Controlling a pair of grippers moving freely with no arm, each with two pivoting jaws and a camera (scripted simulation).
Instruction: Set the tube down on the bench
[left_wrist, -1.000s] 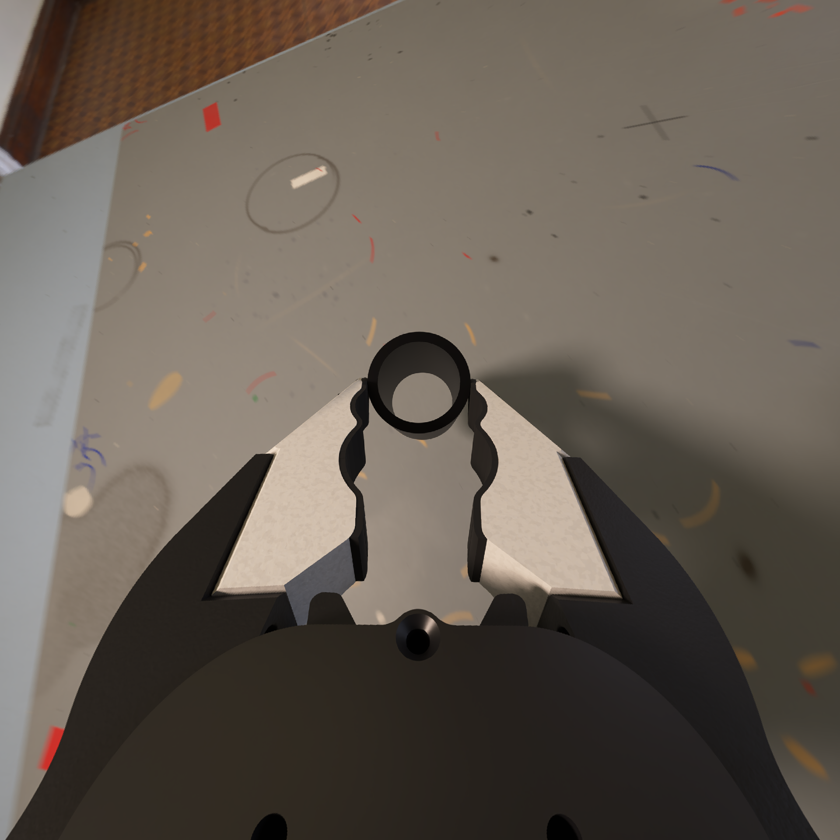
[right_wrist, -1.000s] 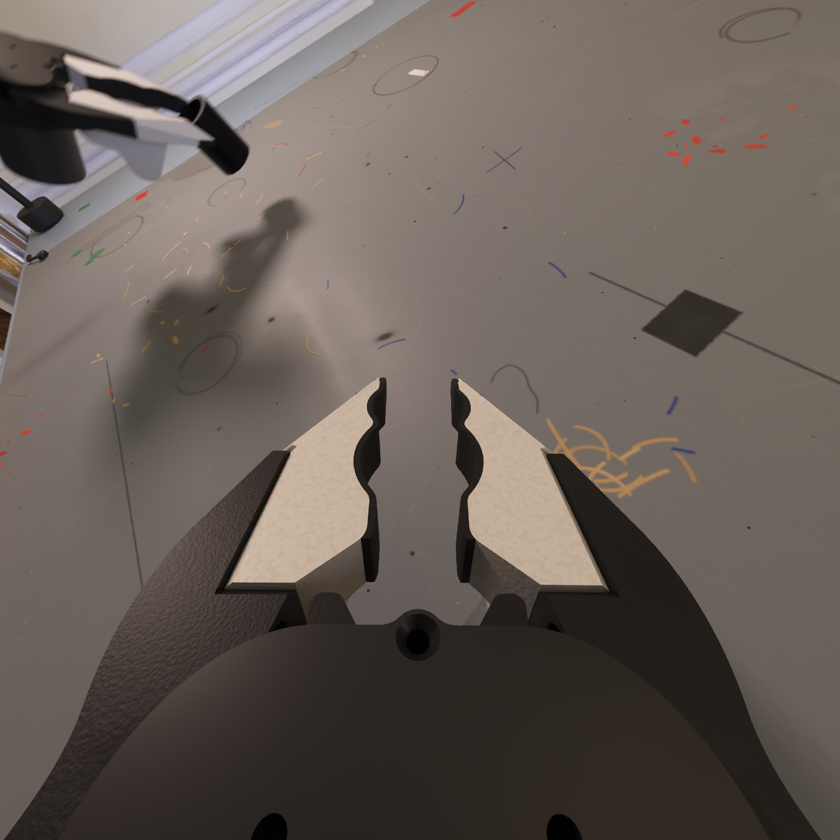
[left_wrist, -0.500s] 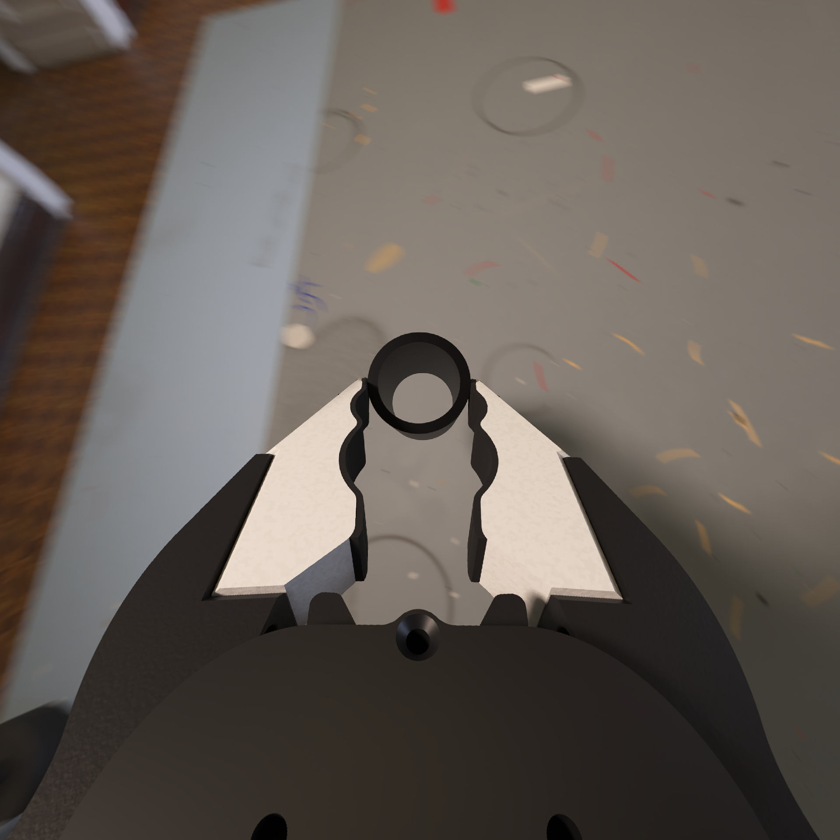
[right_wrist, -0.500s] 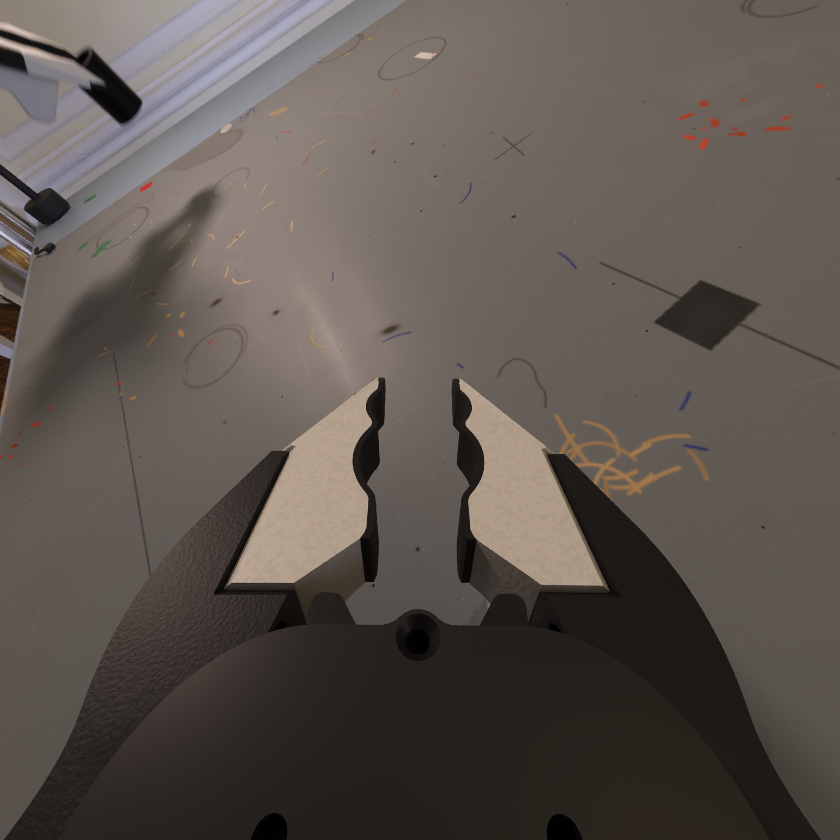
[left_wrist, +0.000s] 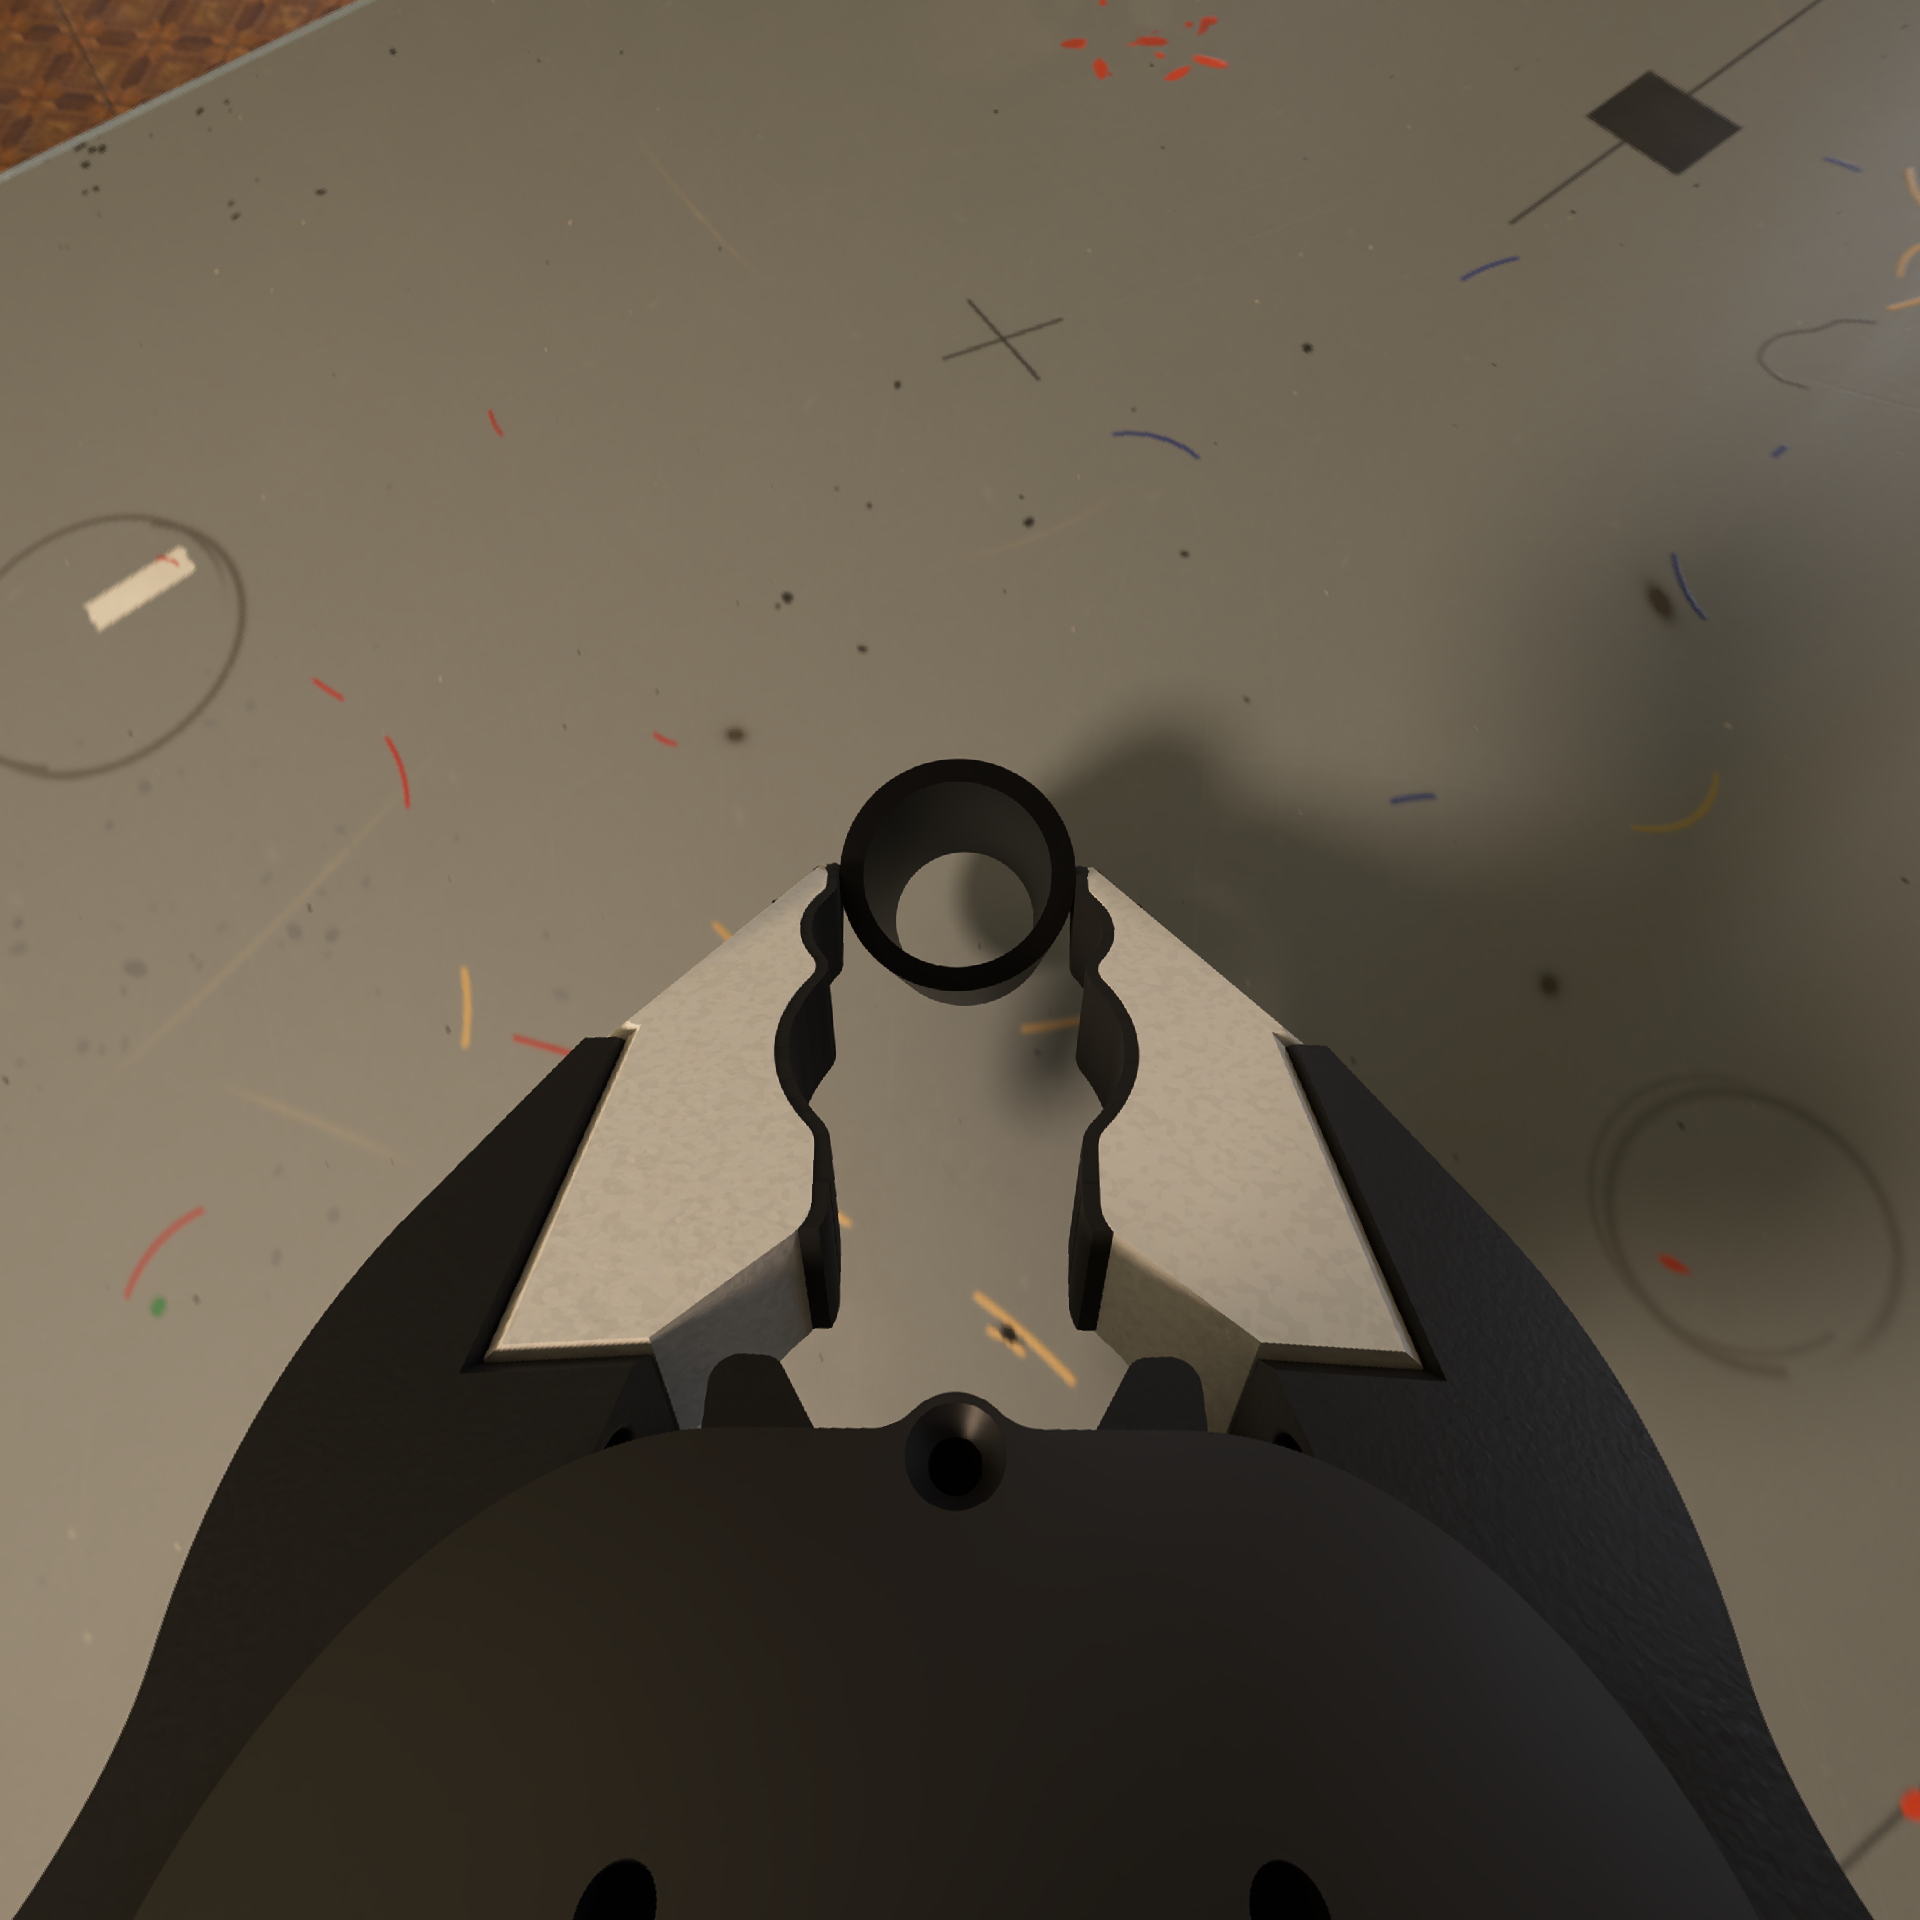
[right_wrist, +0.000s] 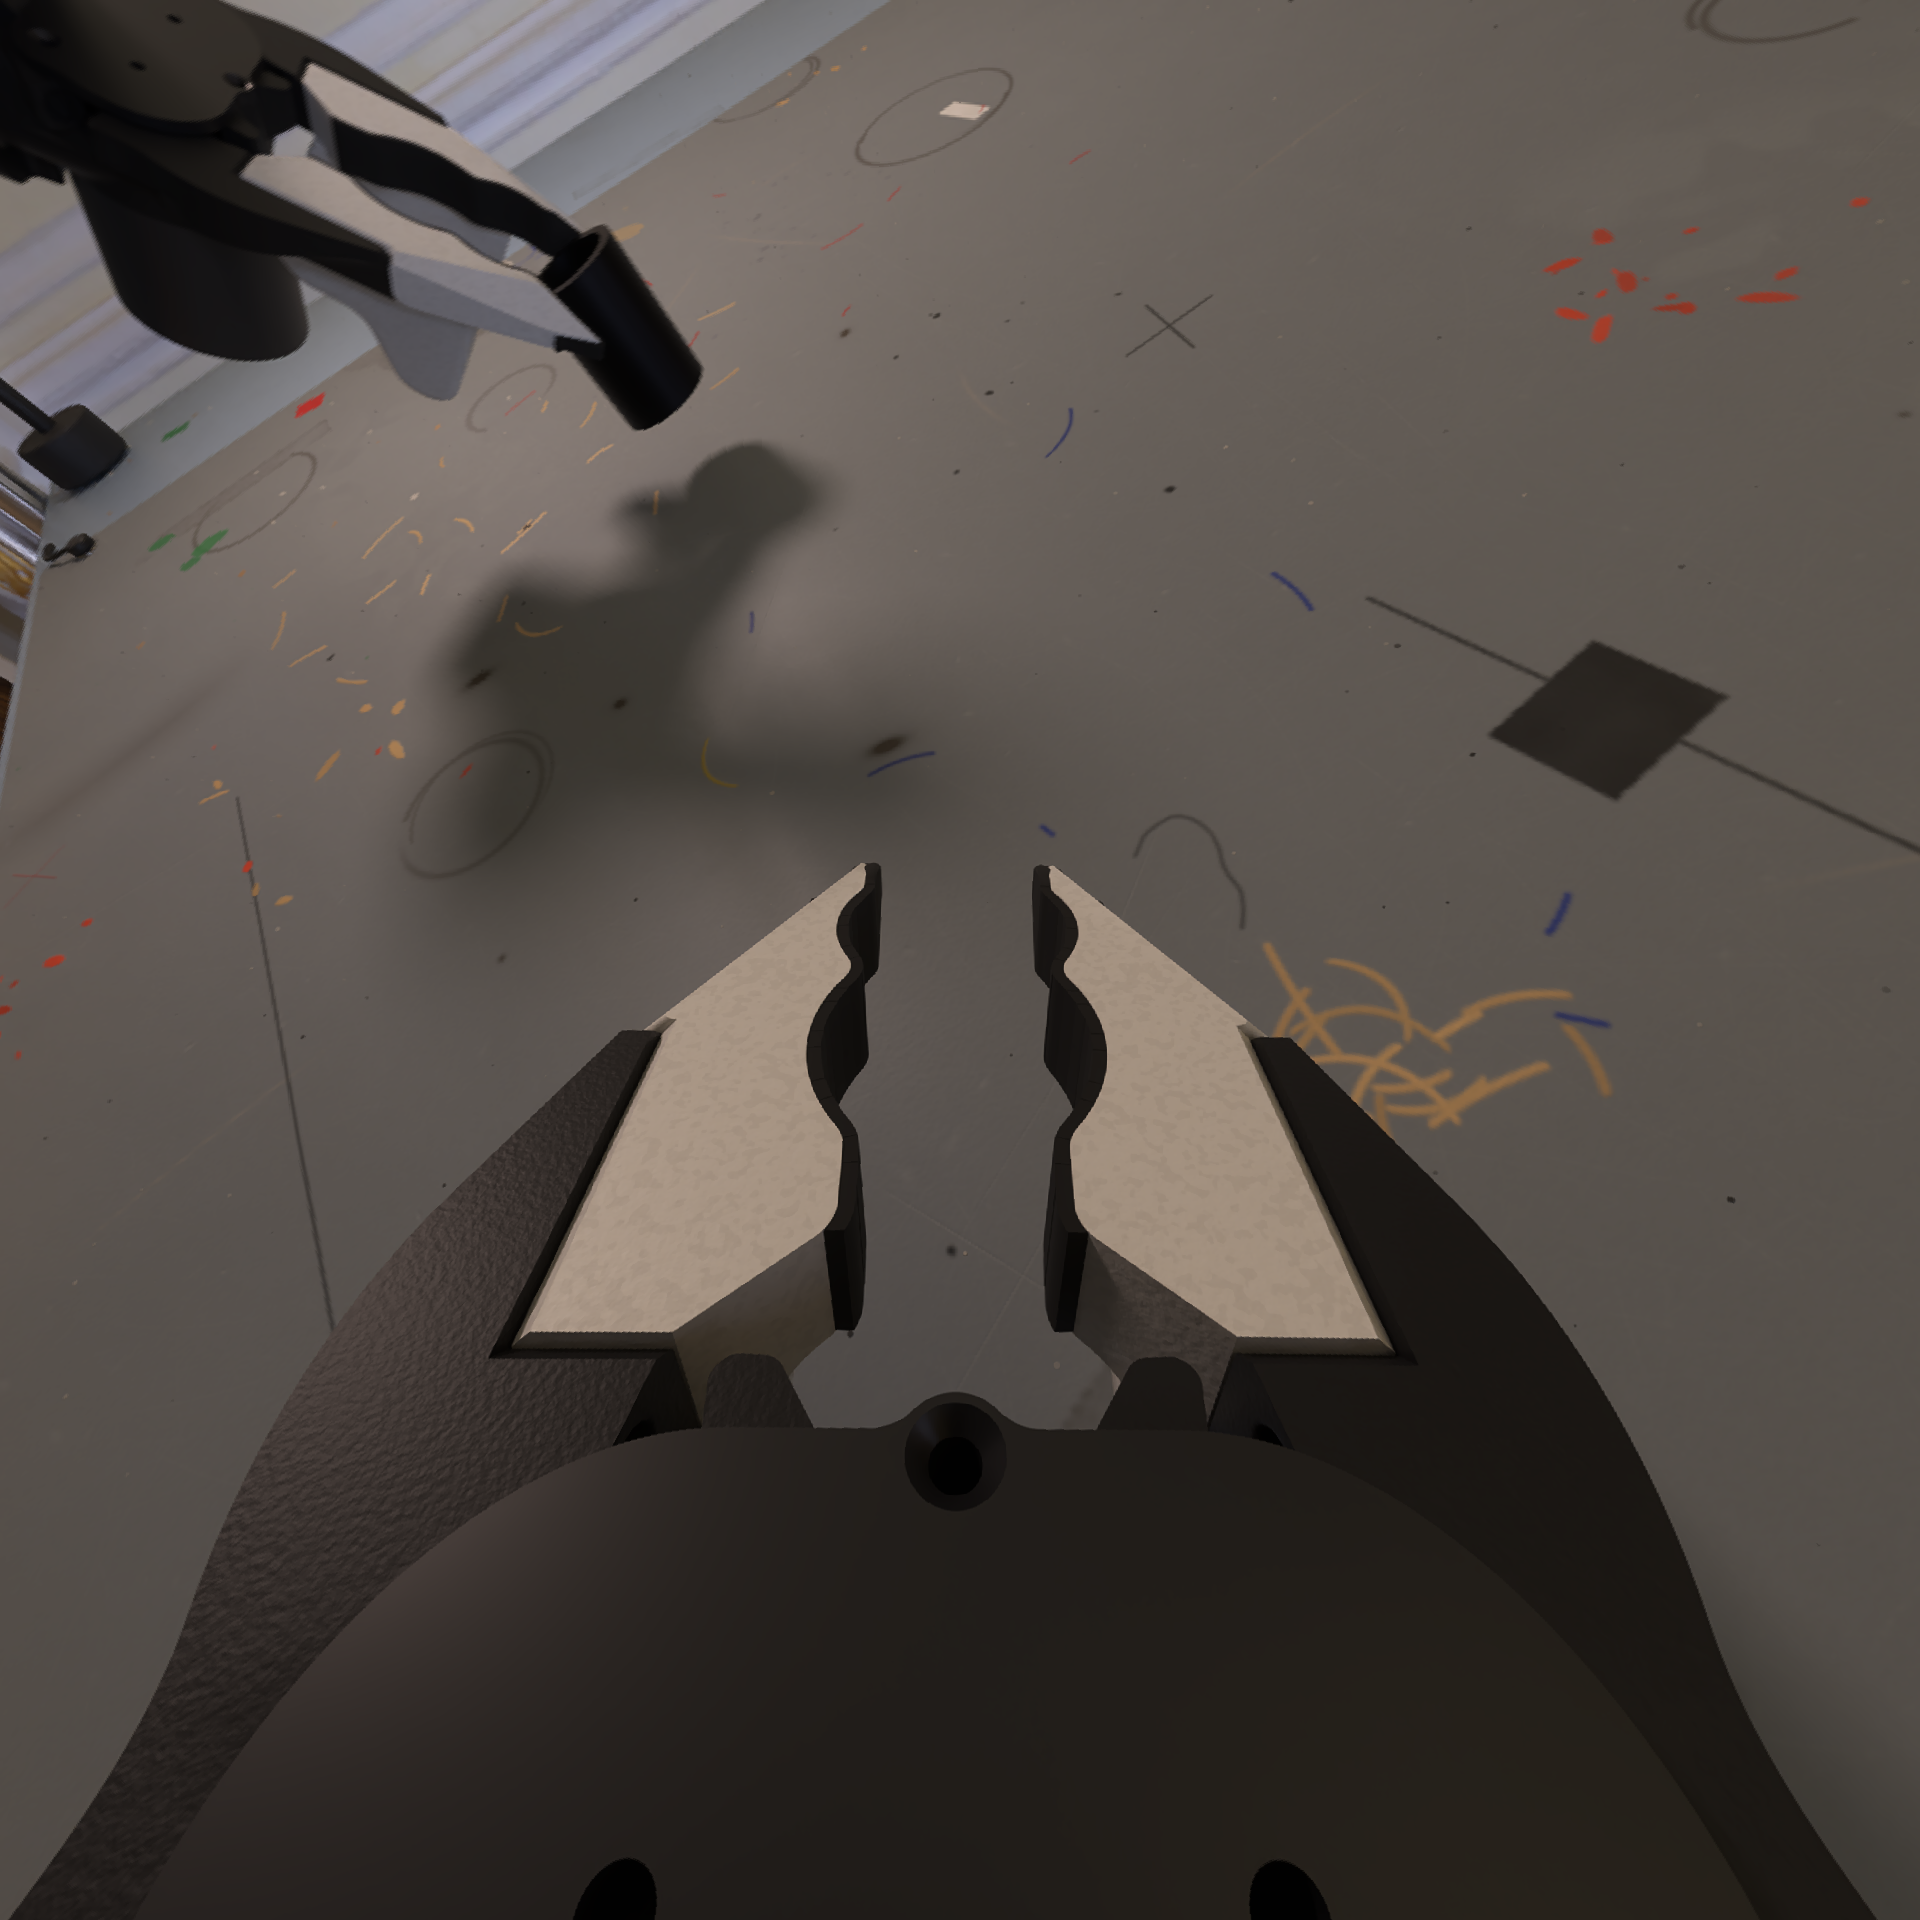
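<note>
A short black tube is gripped between the fingertips of my left gripper; I look through its open bore at the grey bench below. It hangs in the air above the bench. In the right wrist view the same tube sticks out of the left gripper at the upper left, tilted downward, casting a shadow on the bench. My right gripper is open and empty, low over the bench.
The bench bears paint flecks, pencil circles, a cross mark and a dark square patch. An orange scribble lies right of my right gripper. The bench's far edge and brown floor show at the upper left.
My left gripper swung out over the bench's left edge and has now come back inward over the bench, still holding the tube. The right gripper has barely moved.
</note>
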